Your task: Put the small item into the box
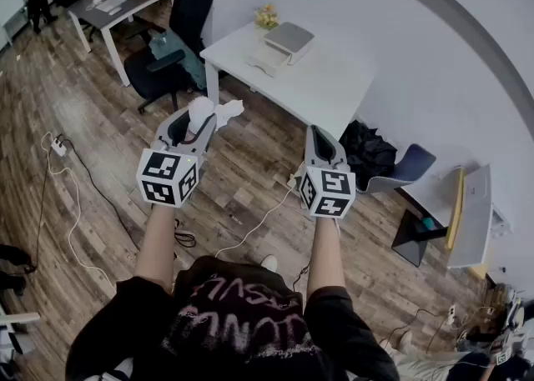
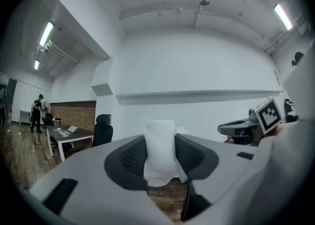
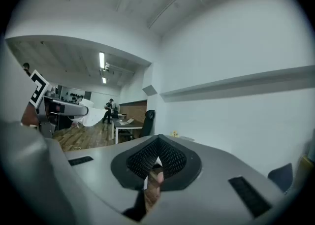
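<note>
Small item (image 1: 201, 110), a white wad, is pinched upright in the left hand-held gripper (image 1: 193, 127), poking past its tips. Ahead and to its right, well apart, lies the likely box (image 1: 289, 37) on the table (image 1: 334, 79). The right hand-held gripper (image 1: 321, 147) is pressed together, empty.

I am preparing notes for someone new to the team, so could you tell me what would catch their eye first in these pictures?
The left gripper stands out: its jaws are clamped on a white crumpled item, held above the wooden floor. Beside it, the right gripper is shut and empty. Ahead stands a white table with what looks like a grey-lidded box on it.
</note>
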`<action>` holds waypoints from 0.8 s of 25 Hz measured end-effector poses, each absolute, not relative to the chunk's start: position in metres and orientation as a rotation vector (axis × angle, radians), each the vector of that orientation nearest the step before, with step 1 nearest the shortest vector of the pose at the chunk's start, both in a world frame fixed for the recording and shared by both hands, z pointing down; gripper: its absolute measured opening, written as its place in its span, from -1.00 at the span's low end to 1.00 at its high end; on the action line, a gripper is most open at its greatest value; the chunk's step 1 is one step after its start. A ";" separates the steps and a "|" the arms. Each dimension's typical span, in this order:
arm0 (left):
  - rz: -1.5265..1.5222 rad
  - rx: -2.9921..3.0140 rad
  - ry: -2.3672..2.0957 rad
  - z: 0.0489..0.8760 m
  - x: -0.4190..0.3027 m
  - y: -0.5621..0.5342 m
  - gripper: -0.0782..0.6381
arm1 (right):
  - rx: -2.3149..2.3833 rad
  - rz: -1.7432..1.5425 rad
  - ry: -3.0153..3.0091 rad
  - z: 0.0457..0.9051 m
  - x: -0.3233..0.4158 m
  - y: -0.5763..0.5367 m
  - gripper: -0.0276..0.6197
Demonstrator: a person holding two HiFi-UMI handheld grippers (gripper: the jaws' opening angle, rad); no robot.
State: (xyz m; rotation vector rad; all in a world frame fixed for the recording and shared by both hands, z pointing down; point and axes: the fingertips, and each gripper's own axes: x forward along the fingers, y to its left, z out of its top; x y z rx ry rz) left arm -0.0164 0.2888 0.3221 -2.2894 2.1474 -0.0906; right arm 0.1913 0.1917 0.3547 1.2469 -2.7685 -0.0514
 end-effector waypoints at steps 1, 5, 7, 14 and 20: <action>-0.094 -2.290 2.145 0.323 -0.016 0.289 -0.31 | 1.246 -0.051 -2.767 0.355 0.191 0.193 -0.89; -0.099 -2.292 2.142 0.324 -0.015 0.290 -0.31 | 1.249 -0.053 -2.764 0.357 0.191 0.195 -0.89; -0.102 -2.290 2.140 0.324 -0.015 0.290 -0.31 | 1.259 -0.056 -2.761 0.356 0.193 0.194 -0.89; -0.108 -2.284 2.135 0.323 -0.016 0.287 -0.31 | 1.263 -0.049 -2.778 0.353 0.190 0.191 -0.88; -0.113 -2.277 2.134 0.323 -0.022 0.294 -0.31 | 1.243 -0.049 -2.776 0.358 0.180 0.197 -0.88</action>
